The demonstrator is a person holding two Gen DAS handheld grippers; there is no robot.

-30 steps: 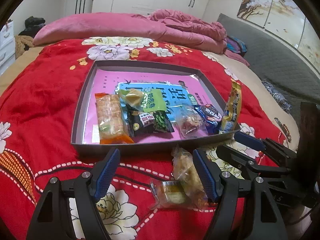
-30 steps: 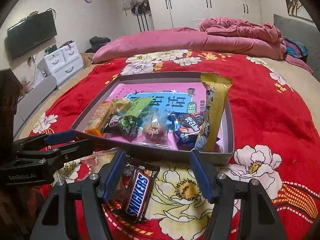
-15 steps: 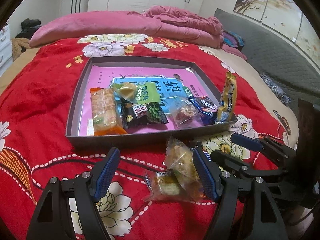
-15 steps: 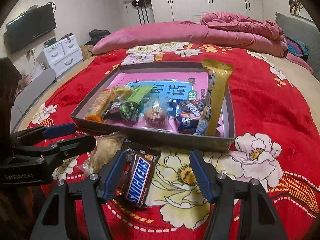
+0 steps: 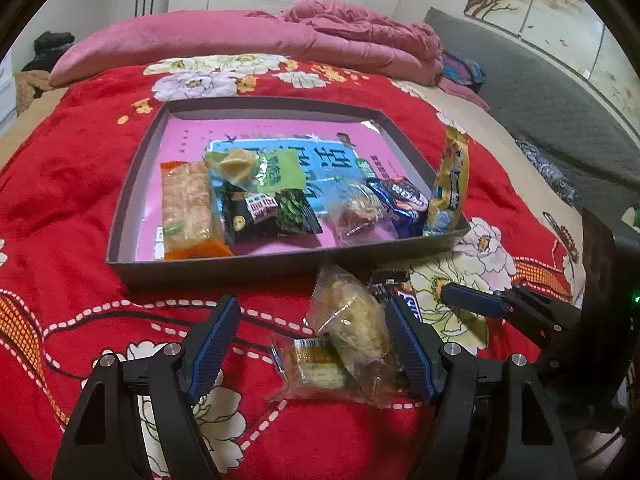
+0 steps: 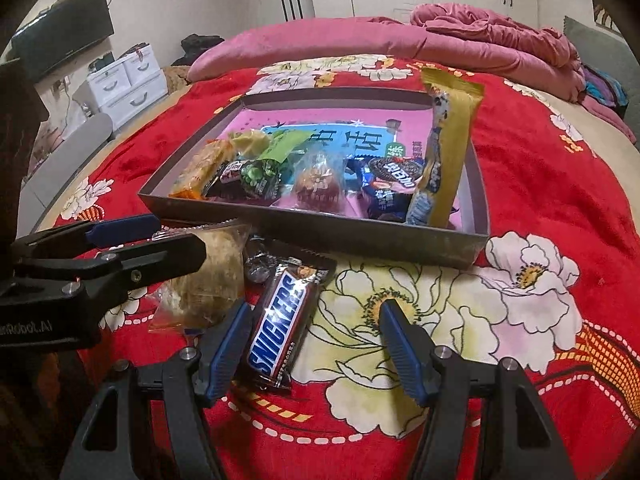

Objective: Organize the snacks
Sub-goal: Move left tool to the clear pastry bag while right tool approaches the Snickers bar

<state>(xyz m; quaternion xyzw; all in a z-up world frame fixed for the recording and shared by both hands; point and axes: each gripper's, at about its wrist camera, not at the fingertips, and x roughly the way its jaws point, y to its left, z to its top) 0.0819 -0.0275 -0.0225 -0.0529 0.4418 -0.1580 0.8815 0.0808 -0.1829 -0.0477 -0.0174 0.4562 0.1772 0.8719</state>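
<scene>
Between the spread fingers of the left gripper, two clear-wrapped snacks lie on the red floral bedspread: a small wrapped biscuit and, overlapping it on the right, a larger crumbly pastry packet. The pastry packet touches the inner face of the right finger; the left finger stands apart from both. The left gripper is open and holds nothing.

The right gripper is likewise open and empty. A Snickers bar lies on the bedspread just beside its left finger, angled toward the tray; whether bar and finger touch cannot be told. A small foil-wrapped sweet lies at the far end of the bar, next to the pastry packet.

Beyond both grippers sits a shallow grey tray with a pink printed sheet on its floor. Along its near wall, from left to right, lie:
- an orange-wrapped cracker pack
- a black green-pea snack packet, with a green-wrapped sweet behind it
- a clear-wrapped round pastry
- a blue Oreo packet
- a yellow wafer bar, propped upright against the right wall.

A pink duvet lies at the far end of the bed.
</scene>
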